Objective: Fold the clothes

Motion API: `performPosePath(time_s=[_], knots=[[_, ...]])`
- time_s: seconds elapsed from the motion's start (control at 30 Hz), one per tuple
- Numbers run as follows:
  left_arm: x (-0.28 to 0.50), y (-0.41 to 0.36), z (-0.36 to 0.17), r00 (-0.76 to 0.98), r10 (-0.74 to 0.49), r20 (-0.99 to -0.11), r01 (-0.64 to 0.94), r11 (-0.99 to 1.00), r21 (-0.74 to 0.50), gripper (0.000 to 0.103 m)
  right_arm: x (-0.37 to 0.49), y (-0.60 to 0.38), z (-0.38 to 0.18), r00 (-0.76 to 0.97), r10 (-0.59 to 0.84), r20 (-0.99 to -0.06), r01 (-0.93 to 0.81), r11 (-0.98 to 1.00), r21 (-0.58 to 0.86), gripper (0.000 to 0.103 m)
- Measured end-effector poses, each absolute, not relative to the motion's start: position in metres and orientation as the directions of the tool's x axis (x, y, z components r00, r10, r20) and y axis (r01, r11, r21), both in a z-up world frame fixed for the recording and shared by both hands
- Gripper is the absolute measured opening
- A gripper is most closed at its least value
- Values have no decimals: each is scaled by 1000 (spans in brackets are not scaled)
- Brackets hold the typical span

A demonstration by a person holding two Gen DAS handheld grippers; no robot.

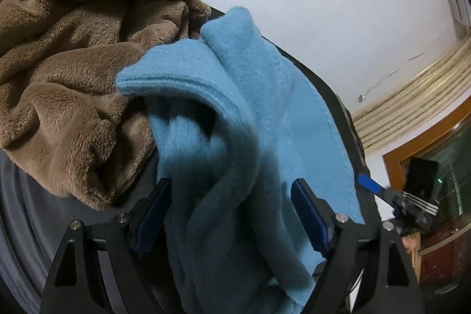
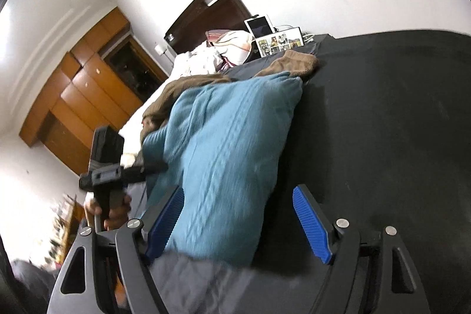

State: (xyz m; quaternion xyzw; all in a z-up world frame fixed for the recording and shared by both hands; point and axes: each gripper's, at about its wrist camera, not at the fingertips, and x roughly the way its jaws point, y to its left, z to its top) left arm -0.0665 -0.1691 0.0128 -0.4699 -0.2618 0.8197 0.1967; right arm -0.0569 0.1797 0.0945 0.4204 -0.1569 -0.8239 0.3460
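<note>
A blue knit sweater point(image 1: 235, 114) lies bunched on a dark surface, against a brown fleece garment point(image 1: 73, 64). My left gripper point(image 1: 232, 196) is open, with a thick fold of the sweater running between its pads without being pinched. The right gripper's blue finger point(image 1: 369, 185) shows at the right edge. In the right wrist view the sweater point(image 2: 229, 137) is a puffy heap. My right gripper point(image 2: 238, 196) is open at its near end; the cloth brushes the left pad and stands clear of the right one. A hand point(image 2: 113, 214) holds the left gripper's black body point(image 2: 103, 164) beside the heap.
The black surface point(image 2: 382, 122) stretches to the right of the heap. A grey cloth point(image 2: 200, 278) lies at the near edge. Behind are the brown fleece point(image 2: 294, 61), pillows point(image 2: 232, 46), a tablet point(image 2: 259, 25), a photo frame point(image 2: 279, 43) and a wooden wardrobe point(image 2: 88, 90).
</note>
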Motion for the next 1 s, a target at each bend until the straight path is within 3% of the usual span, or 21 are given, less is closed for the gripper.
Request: performPosePath(time_s=[0.37,0.43,0.63,1.0], knots=[[-77,-166,0,-433,630,-645,-82,-740,-667,88,-133,151,53,-263,-746,-612,316,-666,676,79],[-78,-162,-1,-427,636,-643,-91,-737,-669,93,-139,148,48,-243,-755,-609,309,-655,690,84],[-78,-151,-2,-419,650,-633,-117,-731,-673,102,-152,130,35,-184,-774,-606,310,-631,711,85],[-72,-131,-1,-438,619,-652,-134,-762,-633,101,-163,105,23,-116,-792,-599,352,-597,721,88]])
